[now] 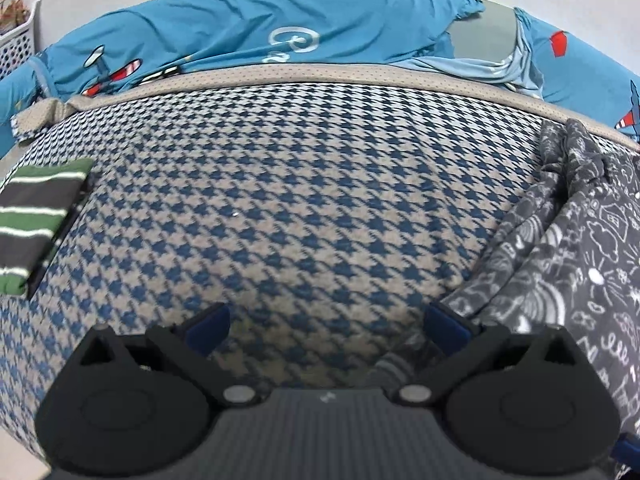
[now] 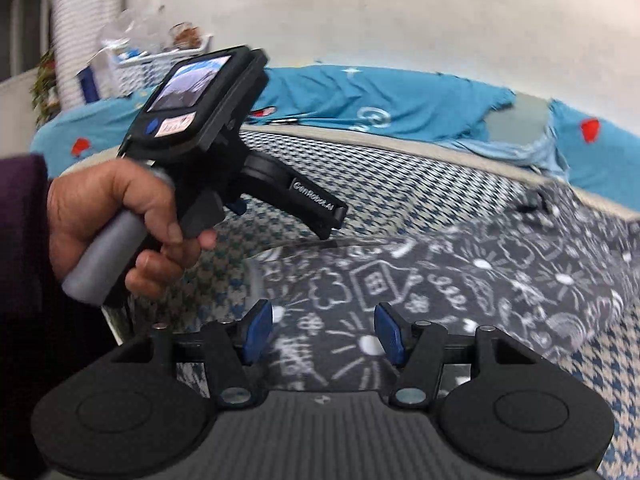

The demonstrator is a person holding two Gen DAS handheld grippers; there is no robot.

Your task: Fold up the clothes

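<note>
Both grippers, left [image 1: 326, 330] and right [image 2: 324, 336], hanging released and empty, grey garment [image 2: 440, 280] loose at 12 o'clock of right on quilt [image 1: 280, 200], looks between folds, next needs pinching an edge.

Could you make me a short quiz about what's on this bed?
1. True or false: the folded green, grey and white striped garment lies apart from the dark grey garment with white doodle print.
2. What pattern covers the blue and beige bedspread?
3. The right gripper is: A) shut on the doodle garment, B) open above it, C) out of view.

Key: 1 true; 2 houndstooth; 3 B.
</note>
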